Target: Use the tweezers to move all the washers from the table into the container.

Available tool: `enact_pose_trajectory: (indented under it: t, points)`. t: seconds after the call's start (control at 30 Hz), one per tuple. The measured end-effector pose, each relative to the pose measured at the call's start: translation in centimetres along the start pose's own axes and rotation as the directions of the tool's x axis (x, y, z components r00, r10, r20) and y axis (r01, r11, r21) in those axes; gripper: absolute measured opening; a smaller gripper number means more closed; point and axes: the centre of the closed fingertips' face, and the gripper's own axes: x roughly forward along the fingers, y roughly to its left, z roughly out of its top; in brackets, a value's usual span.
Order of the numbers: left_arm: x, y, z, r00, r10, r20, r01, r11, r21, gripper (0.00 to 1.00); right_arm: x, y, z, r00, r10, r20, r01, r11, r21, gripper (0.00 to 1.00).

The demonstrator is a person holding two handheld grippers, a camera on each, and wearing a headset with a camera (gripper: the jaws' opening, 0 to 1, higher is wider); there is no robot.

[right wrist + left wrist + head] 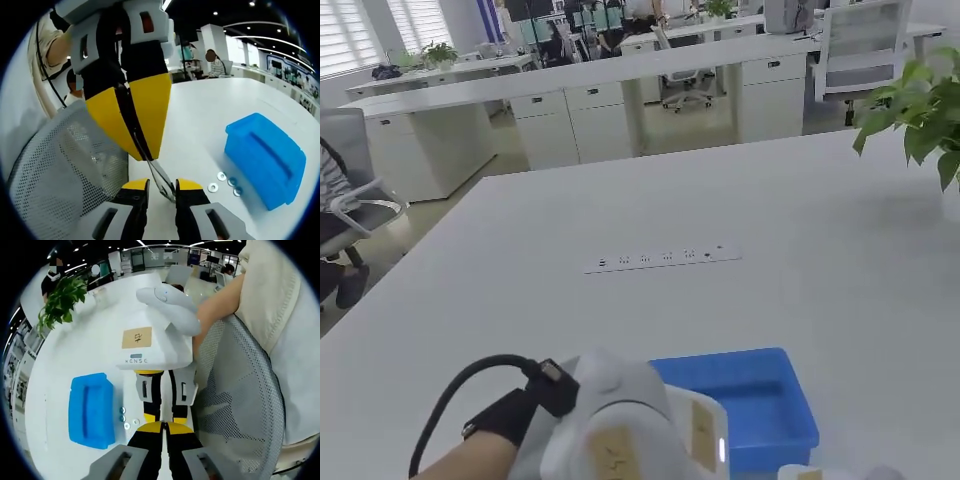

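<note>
Over the white tabletop (200, 125), tweezers (158, 174) pinched tight in the left gripper (147, 156), tip between parted jaws of the right gripper (161, 187); washers (213, 187) loose just beside the blue container (265, 160).

I get bright, even office light. Ceiling lamps (250, 24) show as white streaks and dots high above the blue container (265, 160). The white table (800, 300) around the container is near washed out, shadows faint; the tweezers (155, 172) beside it read dark against that glare. Both gripper views bend hard at their edges. Blinds (350, 35) far beyond the container glow.
</note>
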Motion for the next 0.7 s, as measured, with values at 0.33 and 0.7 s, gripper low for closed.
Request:
enact_pose_trajectory:
  t: [0.33, 0.7]
  points:
    - [0.2, 0.5, -0.1, 0.9996, 0.015, 0.025, -0.015, 1.0, -0.027, 0.0, -0.2, -0.5, 1.2, 0.9989, -0.033, 0.034, 0.035, 0.997, -0.073, 0.1]
    - [0.3, 1.0, -0.1, 0.9755, 0.095, 0.199, -0.05, 0.974, -0.22, 0.02, -0.3, -1.1, 0.9, 0.999, -0.033, 0.032, 0.035, 0.996, -0.076, 0.04]
